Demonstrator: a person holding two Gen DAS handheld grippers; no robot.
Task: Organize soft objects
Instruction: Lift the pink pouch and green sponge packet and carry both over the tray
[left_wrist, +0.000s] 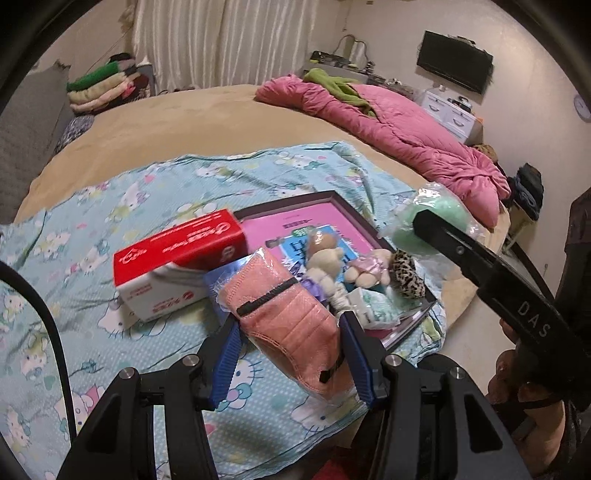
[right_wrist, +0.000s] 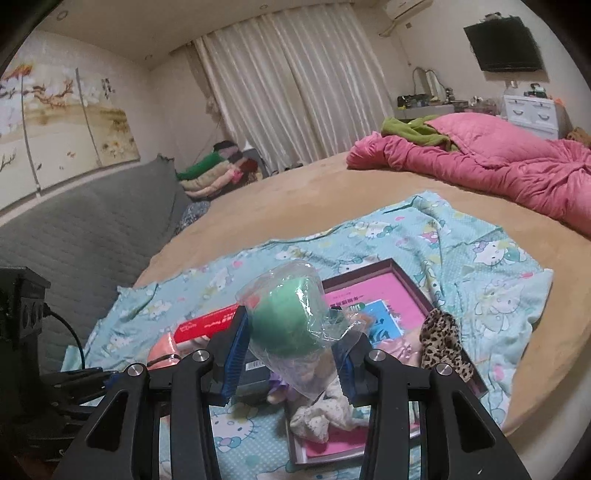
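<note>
My left gripper (left_wrist: 291, 356) is shut on a salmon-pink cloth pack (left_wrist: 284, 317) in clear plastic, held above the cartoon-cat sheet (left_wrist: 110, 206). My right gripper (right_wrist: 291, 360) is shut on a green round sponge (right_wrist: 284, 321) wrapped in clear plastic. In the left wrist view, that sponge (left_wrist: 424, 218) hangs over the right edge of the dark-framed tray (left_wrist: 332, 195). In the tray lie a cream plush toy (left_wrist: 325, 258), a pink plush toy (left_wrist: 369, 269), a leopard scrunchie (left_wrist: 406, 273) and a white cloth (left_wrist: 373, 310). The pink pack (right_wrist: 162, 350) also shows at lower left in the right wrist view.
A red and white tissue box (left_wrist: 177, 258) lies left of the tray on the sheet. A pink quilt (left_wrist: 406, 140) lies along the bed's far right, and folded blankets (left_wrist: 99, 88) are stacked at the far left. A person's hand (left_wrist: 517, 369) holds the right gripper.
</note>
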